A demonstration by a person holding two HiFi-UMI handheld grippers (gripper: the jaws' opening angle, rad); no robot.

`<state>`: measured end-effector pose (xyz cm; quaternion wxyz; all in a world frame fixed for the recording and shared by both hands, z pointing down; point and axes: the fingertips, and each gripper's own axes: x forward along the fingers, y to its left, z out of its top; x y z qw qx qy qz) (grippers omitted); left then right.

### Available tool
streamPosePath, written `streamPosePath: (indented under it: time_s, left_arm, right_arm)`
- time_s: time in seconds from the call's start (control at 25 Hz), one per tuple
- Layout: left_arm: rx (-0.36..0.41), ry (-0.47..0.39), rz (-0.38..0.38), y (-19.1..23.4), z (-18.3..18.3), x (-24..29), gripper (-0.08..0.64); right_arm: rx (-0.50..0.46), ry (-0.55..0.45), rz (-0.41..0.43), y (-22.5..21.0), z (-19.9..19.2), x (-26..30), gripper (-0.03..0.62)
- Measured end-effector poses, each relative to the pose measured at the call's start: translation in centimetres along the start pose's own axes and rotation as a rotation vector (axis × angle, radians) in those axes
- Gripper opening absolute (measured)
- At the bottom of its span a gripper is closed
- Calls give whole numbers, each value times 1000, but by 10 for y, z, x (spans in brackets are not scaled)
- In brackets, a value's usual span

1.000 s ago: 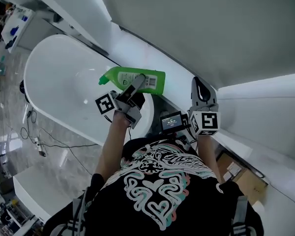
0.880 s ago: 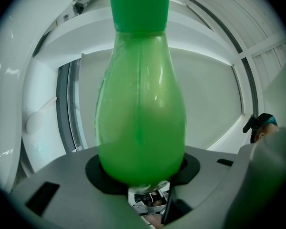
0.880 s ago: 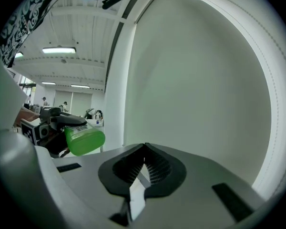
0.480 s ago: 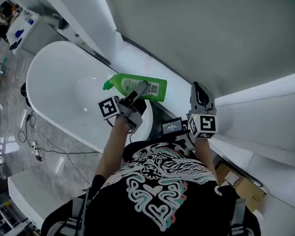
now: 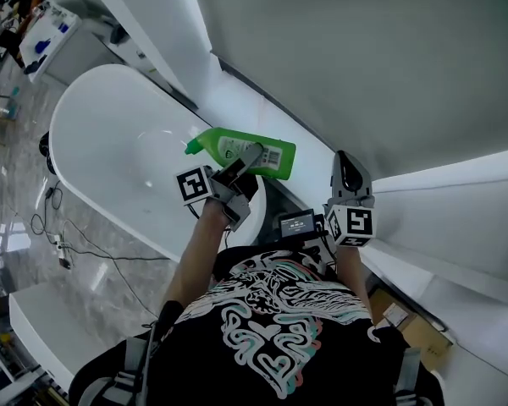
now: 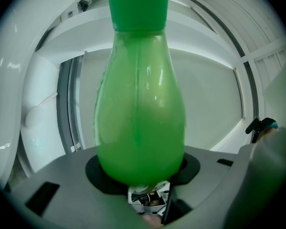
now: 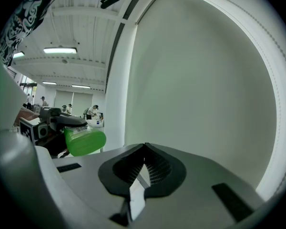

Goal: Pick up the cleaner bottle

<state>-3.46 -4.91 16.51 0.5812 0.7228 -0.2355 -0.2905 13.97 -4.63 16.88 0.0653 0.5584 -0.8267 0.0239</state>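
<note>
A green cleaner bottle with a white label lies level in the air over the end of a white bathtub. My left gripper is shut on its body. The bottle fills the left gripper view and stands up from between the grey jaws, its cap at the top edge. My right gripper hangs to the right near the white wall, clear of the bottle. Its jaws meet with nothing between them. In the right gripper view the bottle's base shows at the left.
A slanted white wall runs close behind both grippers. A white ledge lies at the right, with a cardboard box below it. Cables trail on the marble floor left of the tub. People stand far off in the right gripper view.
Only the head camera has shifted a little. Both grippers and the bottle keep their places.
</note>
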Motion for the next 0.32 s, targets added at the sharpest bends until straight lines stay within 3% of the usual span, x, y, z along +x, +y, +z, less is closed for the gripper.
streamPosePath:
  time_s: [0.32]
  left_arm:
    - [-1,-1,-1,2,-2,-2,199]
  right_arm:
    - [9,-19,0,-1,-3,-2,26]
